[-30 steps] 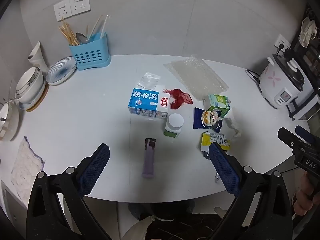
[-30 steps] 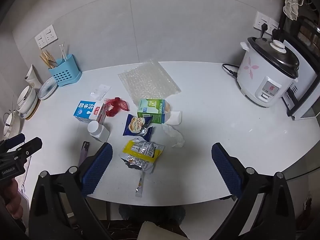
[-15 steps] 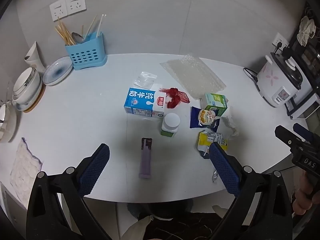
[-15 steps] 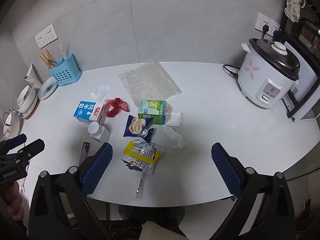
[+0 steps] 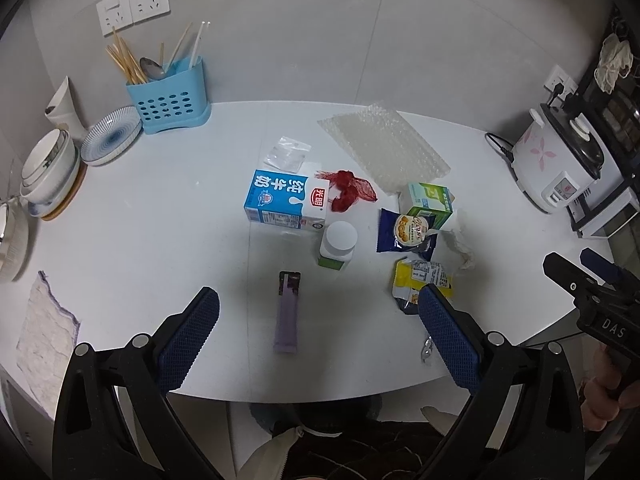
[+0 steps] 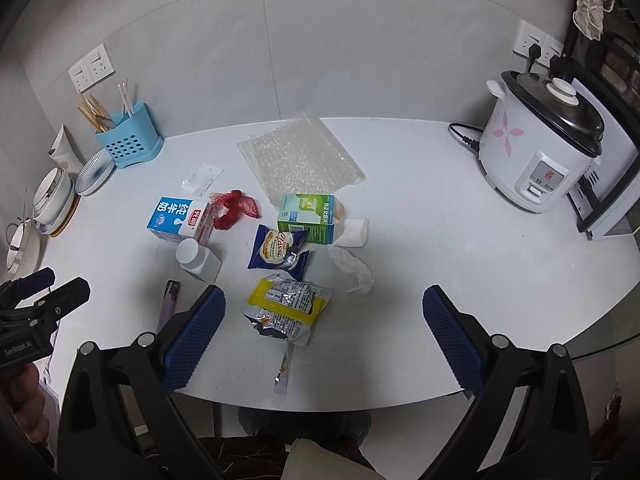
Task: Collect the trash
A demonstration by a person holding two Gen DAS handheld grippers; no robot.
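Observation:
Trash lies on the white table (image 5: 140, 240): a blue milk carton (image 5: 286, 205), red netting (image 5: 348, 190), a white-capped bottle (image 5: 338, 245), a purple sachet (image 5: 287, 312), a dark blue snack wrapper (image 5: 406, 232), a yellow wrapper (image 5: 424, 278), a green box (image 5: 430, 200), crumpled tissue (image 5: 462, 246) and bubble wrap (image 5: 382, 142). My left gripper (image 5: 318, 322) is open and empty above the front edge, over the purple sachet. My right gripper (image 6: 324, 320) is open and empty above the yellow wrapper (image 6: 290, 306). A thin sachet (image 6: 283, 370) lies near the edge.
A blue utensil holder (image 5: 168, 94), plates and bowls (image 5: 50, 168) stand at the back left. A cloth (image 5: 42, 340) lies at the front left. A rice cooker (image 6: 540, 156) and an appliance (image 6: 608, 200) stand at the right.
Both grippers have drawn back and risen slightly, so the table items look a little farther away. Both stay open and empty.

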